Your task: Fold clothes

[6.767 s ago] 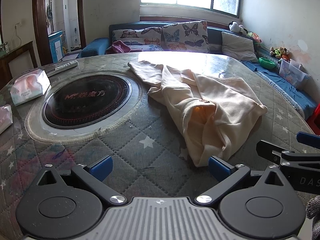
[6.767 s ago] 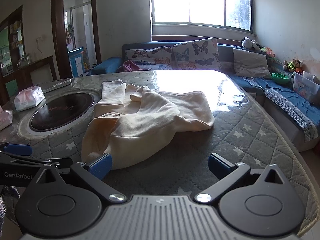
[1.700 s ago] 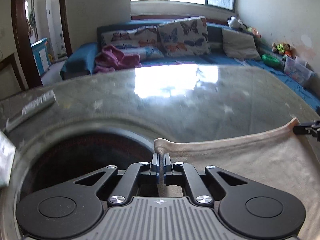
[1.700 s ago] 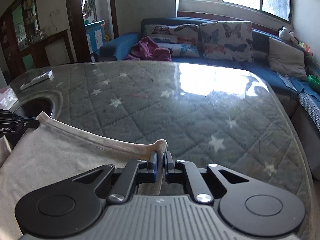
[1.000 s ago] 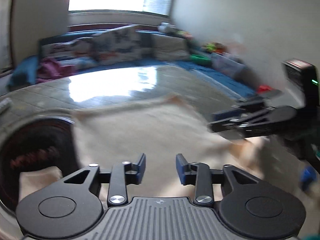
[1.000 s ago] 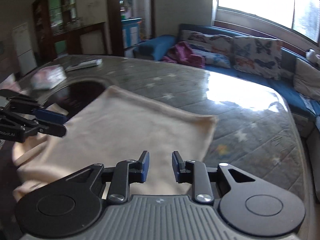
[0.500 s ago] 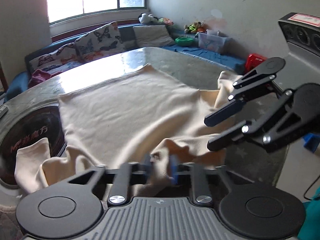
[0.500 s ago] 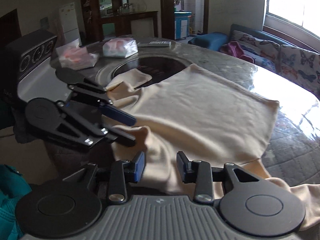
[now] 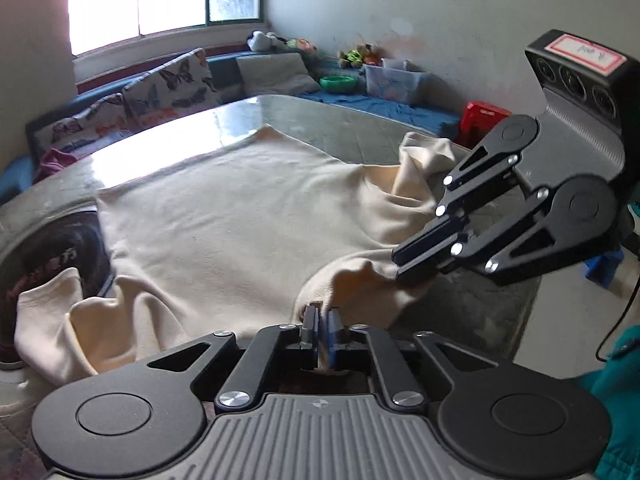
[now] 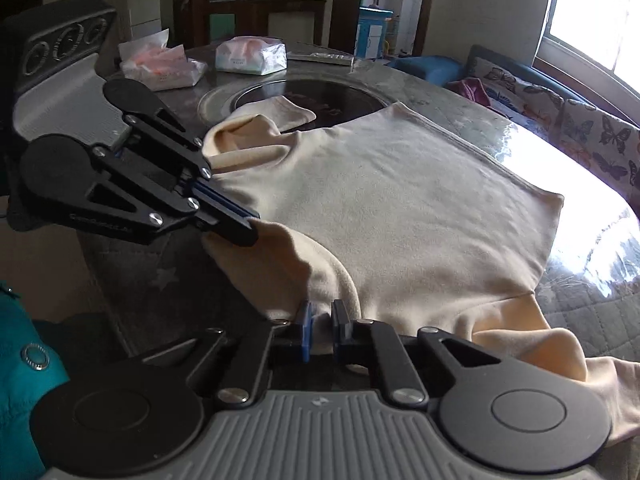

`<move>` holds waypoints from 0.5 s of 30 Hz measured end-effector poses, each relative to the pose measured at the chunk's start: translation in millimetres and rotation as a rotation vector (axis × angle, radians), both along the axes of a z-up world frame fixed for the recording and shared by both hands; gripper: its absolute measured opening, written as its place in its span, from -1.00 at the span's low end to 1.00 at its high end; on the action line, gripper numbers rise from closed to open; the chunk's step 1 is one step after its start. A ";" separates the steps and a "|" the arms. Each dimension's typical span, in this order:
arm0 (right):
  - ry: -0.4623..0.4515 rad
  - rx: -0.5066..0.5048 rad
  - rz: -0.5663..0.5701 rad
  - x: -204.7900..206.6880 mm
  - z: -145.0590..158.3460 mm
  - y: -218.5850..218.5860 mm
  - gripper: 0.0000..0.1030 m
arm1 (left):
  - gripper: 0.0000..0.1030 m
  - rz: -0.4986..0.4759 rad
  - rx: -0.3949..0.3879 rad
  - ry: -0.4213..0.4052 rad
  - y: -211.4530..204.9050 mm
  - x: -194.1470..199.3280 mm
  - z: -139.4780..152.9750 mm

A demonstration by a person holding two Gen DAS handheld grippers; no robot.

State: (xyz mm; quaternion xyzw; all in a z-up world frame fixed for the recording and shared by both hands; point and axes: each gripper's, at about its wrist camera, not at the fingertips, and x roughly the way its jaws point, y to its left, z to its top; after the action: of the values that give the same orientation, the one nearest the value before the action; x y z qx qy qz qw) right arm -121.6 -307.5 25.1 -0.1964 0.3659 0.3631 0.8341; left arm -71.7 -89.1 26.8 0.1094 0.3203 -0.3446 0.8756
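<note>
A cream sweatshirt [image 9: 224, 216] is spread flat over the quilted, star-patterned counter [image 10: 580, 312], hem toward the window side, collar end at the near edge. The left hand-held gripper [image 9: 321, 320] is seen pinched together on a fold of fabric at the collar edge, the cloth rising in a small ridge between its blue pads. The right hand-held gripper [image 10: 320, 322] is likewise closed onto the neighbouring part of the same edge, fabric bunched between its pads with a narrow gap remaining. Each tool is visible in the other's view: the right one [image 9: 420, 256] enters from the right with its tips on the cloth, the left one [image 10: 232, 224] from the left. One sleeve [image 9: 48, 312] is crumpled toward the round black induction plate [image 10: 320, 96] set in the counter, its cuff lying over the plate's rim. The other sleeve [image 10: 560, 352] is bunched at the near right edge. Two tissue packs [image 10: 250, 54] are noted beyond the plate, with a remote control [image 10: 320, 57] just behind them. A sofa with butterfly cushions [image 9: 168, 80] stands under the window. Teal clothing [image 10: 24, 380] is seen at the lower left corner of the right wrist view.
</note>
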 end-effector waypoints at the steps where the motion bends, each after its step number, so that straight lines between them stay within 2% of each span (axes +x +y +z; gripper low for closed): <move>1: 0.024 0.030 -0.007 -0.2 4.1 -5.0 -0.79 | -0.84 -0.005 -0.015 -0.003 1.7 -0.2 4.4; 5: 0.025 0.119 -0.095 -0.3 19.7 -30.2 -0.69 | -0.82 0.032 -0.095 -0.021 6.3 9.8 23.4; 7: -0.003 0.140 -0.174 2.7 24.7 -47.3 -0.60 | -0.82 0.066 -0.124 -0.012 3.4 19.5 27.3; 13: -0.065 0.163 -0.490 32.3 27.6 -114.0 -0.57 | -0.82 0.078 -0.170 0.060 -38.6 40.6 10.7; 15: -0.068 0.160 -0.587 46.2 24.7 -137.0 -0.56 | -0.73 0.055 -0.174 0.076 -55.4 41.9 5.5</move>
State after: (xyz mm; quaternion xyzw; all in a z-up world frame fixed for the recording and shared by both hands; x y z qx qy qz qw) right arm -75.4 -444.4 49.8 -0.0279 0.3493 0.1275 0.9279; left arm -29.8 -144.5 32.2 0.0108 0.3249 -0.3510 0.8782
